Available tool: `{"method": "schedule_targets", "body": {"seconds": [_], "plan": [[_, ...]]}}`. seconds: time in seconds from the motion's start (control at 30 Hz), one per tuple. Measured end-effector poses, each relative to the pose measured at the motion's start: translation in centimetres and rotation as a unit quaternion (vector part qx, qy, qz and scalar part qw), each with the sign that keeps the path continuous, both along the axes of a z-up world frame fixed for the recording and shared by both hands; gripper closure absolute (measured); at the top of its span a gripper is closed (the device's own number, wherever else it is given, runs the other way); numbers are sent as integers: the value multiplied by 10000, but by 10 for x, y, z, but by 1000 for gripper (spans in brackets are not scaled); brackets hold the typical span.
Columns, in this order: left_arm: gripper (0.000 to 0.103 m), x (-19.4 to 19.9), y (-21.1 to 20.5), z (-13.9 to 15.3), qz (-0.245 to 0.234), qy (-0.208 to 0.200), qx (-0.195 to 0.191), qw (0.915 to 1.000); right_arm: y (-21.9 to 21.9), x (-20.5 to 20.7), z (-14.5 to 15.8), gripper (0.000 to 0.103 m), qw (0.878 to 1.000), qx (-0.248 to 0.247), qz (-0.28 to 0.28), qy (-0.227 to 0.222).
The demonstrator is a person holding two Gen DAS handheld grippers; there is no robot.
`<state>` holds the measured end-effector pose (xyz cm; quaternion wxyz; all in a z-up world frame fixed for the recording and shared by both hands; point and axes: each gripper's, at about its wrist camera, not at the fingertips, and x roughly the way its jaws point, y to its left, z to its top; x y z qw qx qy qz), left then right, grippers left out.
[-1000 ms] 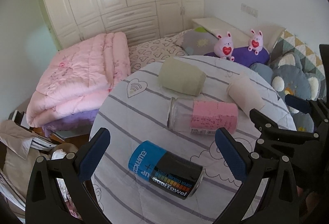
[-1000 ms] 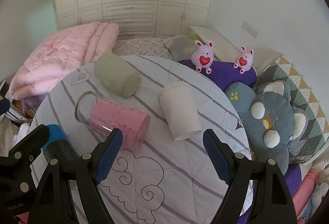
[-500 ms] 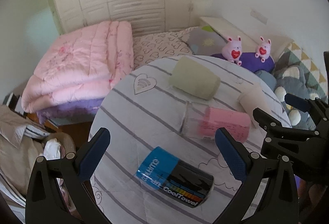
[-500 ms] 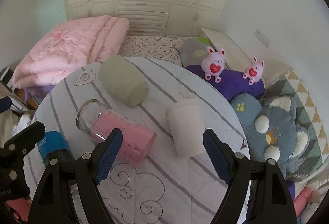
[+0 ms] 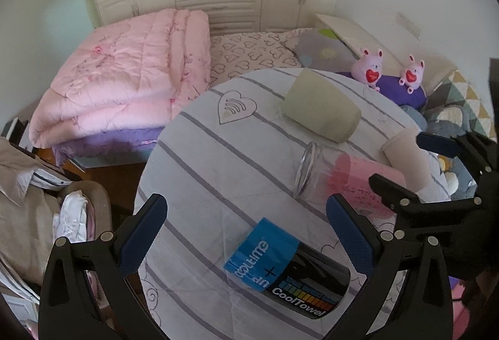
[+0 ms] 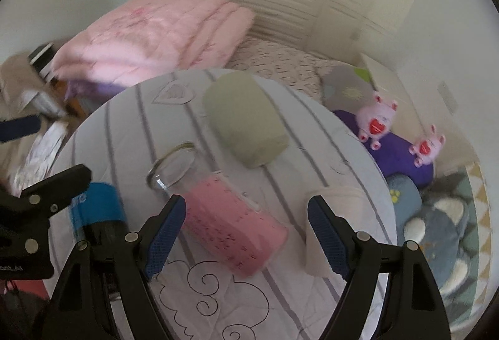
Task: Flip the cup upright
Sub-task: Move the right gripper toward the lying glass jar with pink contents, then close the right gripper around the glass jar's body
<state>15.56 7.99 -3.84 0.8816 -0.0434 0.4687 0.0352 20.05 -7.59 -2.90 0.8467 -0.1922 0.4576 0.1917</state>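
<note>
Four cups lie on their sides on the round striped table (image 5: pixel 199 159). The right gripper (image 6: pixel 246 234), jaws wide and empty, frames the clear glass cup with pink sleeve (image 6: pixel 224 215); it should close mid-body, then tilt it rim-up. The left gripper (image 5: pixel 246 234) hovers with jaws wide

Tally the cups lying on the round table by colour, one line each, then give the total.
Green cup: 1
Clear glass cup with pink label: 1
Cream cup: 1
Black cup with blue band: 1
Total: 4, all on their sides.
</note>
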Motion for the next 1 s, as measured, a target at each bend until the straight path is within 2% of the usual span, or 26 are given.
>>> {"method": "schedule_targets", "body": {"seconds": [0.2, 0.37, 0.47, 0.63, 1.0], "plan": [[0, 0, 1, -6, -2, 79, 93, 9999, 14, 5, -9, 21, 9966, -388, 706, 197], [0, 4, 7, -14, 29, 230, 119, 9997, 32, 14, -26, 21, 9875, -785, 1257, 544], [0, 11, 11, -19, 59, 306, 171, 9994, 43, 20, -35, 21, 9834, -953, 1393, 663], [0, 18, 12, -28, 45, 411, 202, 9989, 52, 33, -45, 21, 9768, -877, 1530, 1218], [0, 20, 15, -37, 38, 577, 216, 9981, 64, 43, -68, 22, 9593, -1005, 1835, 1896]]}}
